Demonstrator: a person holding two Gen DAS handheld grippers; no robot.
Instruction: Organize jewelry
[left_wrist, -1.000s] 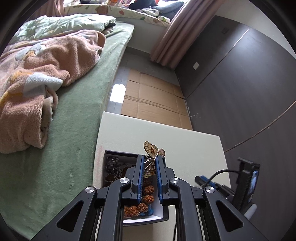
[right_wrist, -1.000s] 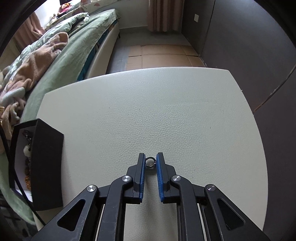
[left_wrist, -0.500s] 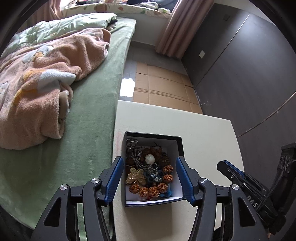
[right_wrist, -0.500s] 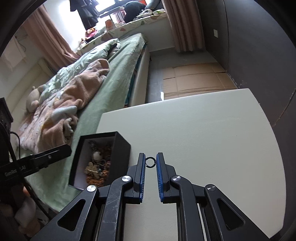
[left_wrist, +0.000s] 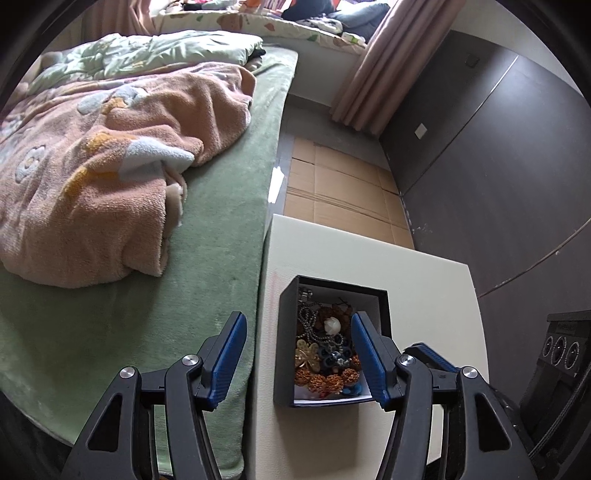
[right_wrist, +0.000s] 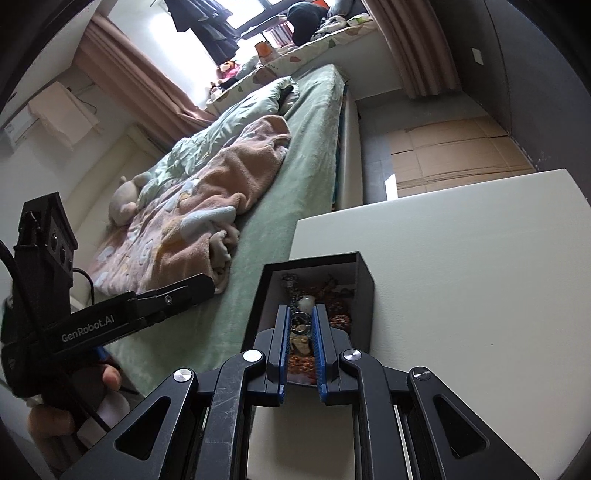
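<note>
The bed (left_wrist: 147, 295), covered in a green sheet with a pink fleece blanket (left_wrist: 110, 177) heaped on it, fills the left of both views; flattened cardboard (left_wrist: 340, 192) lies on the floor beyond it. My cream bench (left_wrist: 424, 288) stands just beside the bed's edge; on it, near that edge, sits the open black box (left_wrist: 286, 332), its walls upright. The box holds a tangle of jewelry: brown seed beads (left_wrist: 328, 382) along the near side, a gold butterfly brooch (left_wrist: 306, 356) toward the left, a dark blue piece (left_wrist: 338, 354) touching it, a metal chain (left_wrist: 310, 325) running to the far corner, and a small white bead (left_wrist: 332, 325) near the middle. My left gripper (left_wrist: 297, 363) hangs above the box's near left side with its jaws released and wide, nothing between the blue pads (left_wrist: 229, 354); one pad shows over the bed, the other over the box's right wall. My right gripper (right_wrist: 300, 332) hovers directly over the box (right_wrist: 364, 295) with its jaws clenched on a small metal ring (right_wrist: 301, 318), pinched between the tips; in the right wrist view my hand (right_wrist: 55, 421) grips the left tool's handle at lower left.
</note>
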